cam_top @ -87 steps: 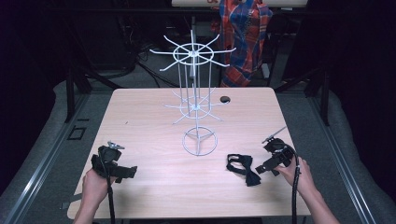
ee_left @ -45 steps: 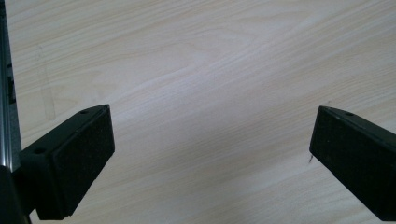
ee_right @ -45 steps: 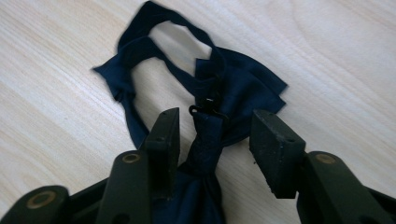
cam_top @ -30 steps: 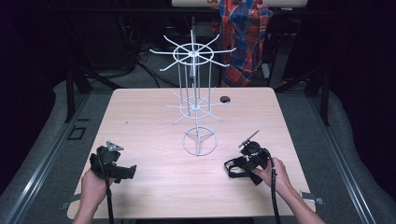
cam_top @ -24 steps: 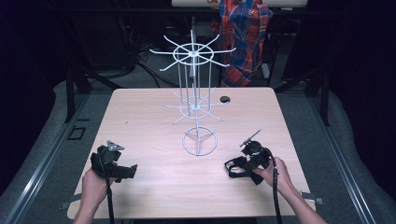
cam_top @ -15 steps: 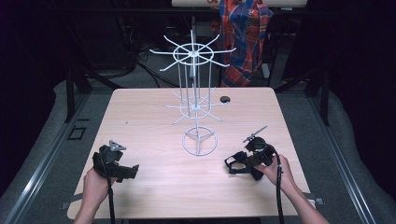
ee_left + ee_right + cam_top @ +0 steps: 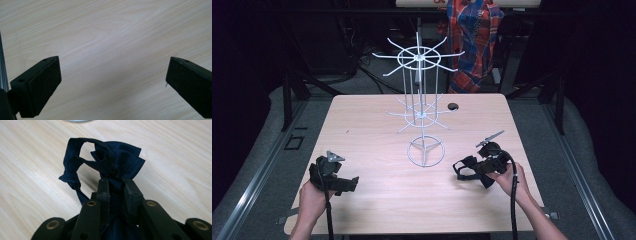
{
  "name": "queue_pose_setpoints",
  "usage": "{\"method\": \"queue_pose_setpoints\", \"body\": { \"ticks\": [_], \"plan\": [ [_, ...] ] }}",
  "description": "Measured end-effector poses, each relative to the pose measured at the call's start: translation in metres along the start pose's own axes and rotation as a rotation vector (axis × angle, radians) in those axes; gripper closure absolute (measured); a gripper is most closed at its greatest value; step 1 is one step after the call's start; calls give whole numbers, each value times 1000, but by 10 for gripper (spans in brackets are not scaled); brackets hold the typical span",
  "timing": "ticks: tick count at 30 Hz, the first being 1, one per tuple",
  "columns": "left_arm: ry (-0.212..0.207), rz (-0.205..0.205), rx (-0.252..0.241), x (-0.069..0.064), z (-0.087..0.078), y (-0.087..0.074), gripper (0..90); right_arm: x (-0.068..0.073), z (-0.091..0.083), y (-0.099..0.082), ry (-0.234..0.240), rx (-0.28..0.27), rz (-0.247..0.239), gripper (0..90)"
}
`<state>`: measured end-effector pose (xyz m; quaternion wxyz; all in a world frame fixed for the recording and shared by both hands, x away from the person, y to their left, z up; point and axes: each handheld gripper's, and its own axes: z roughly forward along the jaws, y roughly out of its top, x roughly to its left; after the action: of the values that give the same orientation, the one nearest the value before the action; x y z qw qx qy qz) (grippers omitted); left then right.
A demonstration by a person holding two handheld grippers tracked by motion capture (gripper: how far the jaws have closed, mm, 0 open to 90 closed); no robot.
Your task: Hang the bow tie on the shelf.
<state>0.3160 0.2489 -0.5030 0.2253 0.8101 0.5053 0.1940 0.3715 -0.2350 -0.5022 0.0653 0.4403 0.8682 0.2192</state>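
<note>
Pale wood-grain tabletop [image 7: 377,125] fills the lit area, with dark floor and black stands around it and a red-and-blue plaid cloth [image 7: 474,40] hanging beyond its far edge at 12 o'clock. Near the table's middle stands a white wire display rack with radiating hook arms and a ring base [image 7: 419,107]; a small black round hole [image 7: 453,106] sits just beyond it at 1 o'clock.

At 4 o'clock from the rack base, the right gripper [image 7: 117,183] has its jaws pinched tight on a small dark navy fabric piece with a sewn loop strap [image 7: 107,162], bunched at the grip, its loop flopping free just above the wood. It looks light, soft and limp, not fragile; it will sag and swing, so the loop must be spread to catch a hook. Holding the gathered body leaves the loop free, which seems the right hold.

At 8 o'clock, the left gripper [image 7: 112,82] hovers over bare wood, jaws spread wide, holding nothing.
</note>
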Motion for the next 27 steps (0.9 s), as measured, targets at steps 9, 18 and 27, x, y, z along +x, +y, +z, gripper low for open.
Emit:
{"method": "queue_pose_setpoints", "body": {
  "ticks": [9, 18, 27],
  "plan": [
    [-4, 16, 1, -4, 0, 2, 1, -4, -5, -2, -5, -35, 10, 770],
    [-3, 23, 5, -4, 1, 2, 1, -10, -11, -1, 6, -79, 34, 769],
    [-7, 27, 13, -6, 2, 2, 1, -18, -14, 5, -5, -114, 53, 769]
  ]
}}
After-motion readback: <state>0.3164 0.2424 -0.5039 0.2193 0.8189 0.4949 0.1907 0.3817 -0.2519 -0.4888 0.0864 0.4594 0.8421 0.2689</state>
